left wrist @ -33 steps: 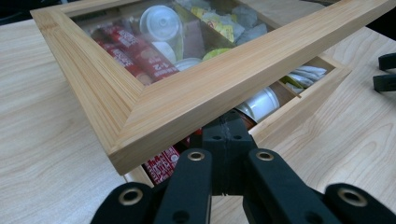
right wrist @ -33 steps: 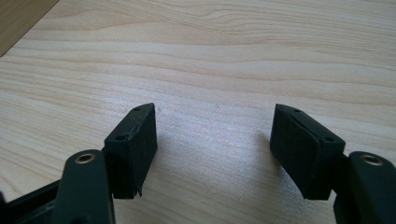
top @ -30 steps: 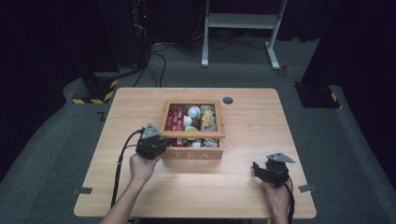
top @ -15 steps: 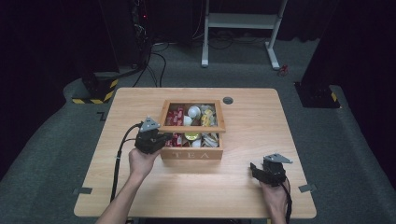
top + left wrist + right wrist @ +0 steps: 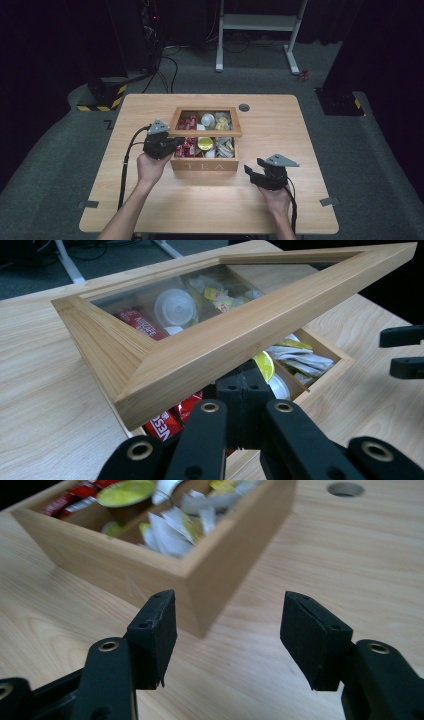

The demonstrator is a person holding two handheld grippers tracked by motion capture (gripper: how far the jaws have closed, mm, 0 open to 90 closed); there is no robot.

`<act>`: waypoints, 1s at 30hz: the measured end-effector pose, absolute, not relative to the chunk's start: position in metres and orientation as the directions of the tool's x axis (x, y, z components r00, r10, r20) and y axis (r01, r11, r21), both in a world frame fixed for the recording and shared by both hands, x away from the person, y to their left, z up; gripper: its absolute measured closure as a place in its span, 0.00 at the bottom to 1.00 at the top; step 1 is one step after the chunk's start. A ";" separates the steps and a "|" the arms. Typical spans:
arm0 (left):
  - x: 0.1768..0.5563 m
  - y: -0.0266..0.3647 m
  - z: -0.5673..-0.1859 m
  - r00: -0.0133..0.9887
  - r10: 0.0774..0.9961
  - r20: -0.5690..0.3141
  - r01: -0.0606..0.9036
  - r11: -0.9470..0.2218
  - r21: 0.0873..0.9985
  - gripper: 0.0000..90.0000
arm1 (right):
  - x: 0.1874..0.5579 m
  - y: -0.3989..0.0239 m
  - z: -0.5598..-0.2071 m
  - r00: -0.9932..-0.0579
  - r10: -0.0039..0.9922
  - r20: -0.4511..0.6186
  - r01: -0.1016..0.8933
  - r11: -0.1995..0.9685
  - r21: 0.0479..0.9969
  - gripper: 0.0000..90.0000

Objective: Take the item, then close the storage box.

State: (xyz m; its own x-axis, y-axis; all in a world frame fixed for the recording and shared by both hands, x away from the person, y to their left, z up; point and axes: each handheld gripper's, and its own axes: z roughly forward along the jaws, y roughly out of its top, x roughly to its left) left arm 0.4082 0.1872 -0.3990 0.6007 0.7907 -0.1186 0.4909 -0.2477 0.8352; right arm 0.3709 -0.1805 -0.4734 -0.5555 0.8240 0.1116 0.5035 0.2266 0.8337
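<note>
Left gripper [image 5: 176, 143] jaws pressed together under raised lid [image 5: 200, 347] edge; lid glazed, wood-framed, tilted over box [image 5: 205, 162]. Right gripper [image 5: 252, 173] near box corner, jaws apart, nothing between, just been closing. Bare table [image 5: 310, 200] around it.

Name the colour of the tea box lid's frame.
Light natural wood around a clear pane: lid, best in left gripper view.

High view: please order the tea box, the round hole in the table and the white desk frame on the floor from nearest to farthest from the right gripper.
From the right gripper:
1. Tea box, just to its left on the table.
2. Round hole, beyond the box near the table's far edge.
3. White desk frame, on the floor behind the table.
</note>
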 end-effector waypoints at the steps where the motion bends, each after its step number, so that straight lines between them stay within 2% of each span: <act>1: 0.409 0.188 -0.399 0.596 0.792 -0.128 0.497 -0.240 0.834 1.00 | 0.373 -0.177 -0.472 -0.565 0.817 0.113 0.498 0.228 0.837 0.44; 14: 0.418 0.191 -0.392 0.595 0.792 -0.136 0.496 -0.228 0.838 1.00 | 0.387 -0.144 -0.465 -0.620 0.774 0.131 0.471 0.233 0.851 0.44; 30: 0.428 0.192 -0.379 0.598 0.786 -0.156 0.489 -0.204 0.848 1.00 | 0.401 -0.100 -0.458 -0.661 0.744 0.098 0.450 0.289 0.845 0.39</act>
State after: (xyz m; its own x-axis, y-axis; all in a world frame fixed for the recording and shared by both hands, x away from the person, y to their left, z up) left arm 0.4282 0.1924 -0.3792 0.5979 0.7863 -0.1557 0.4886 -0.2036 0.8484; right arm 0.4013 -0.1000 -0.4581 -0.6615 0.7435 0.0980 0.4499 0.2888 0.8451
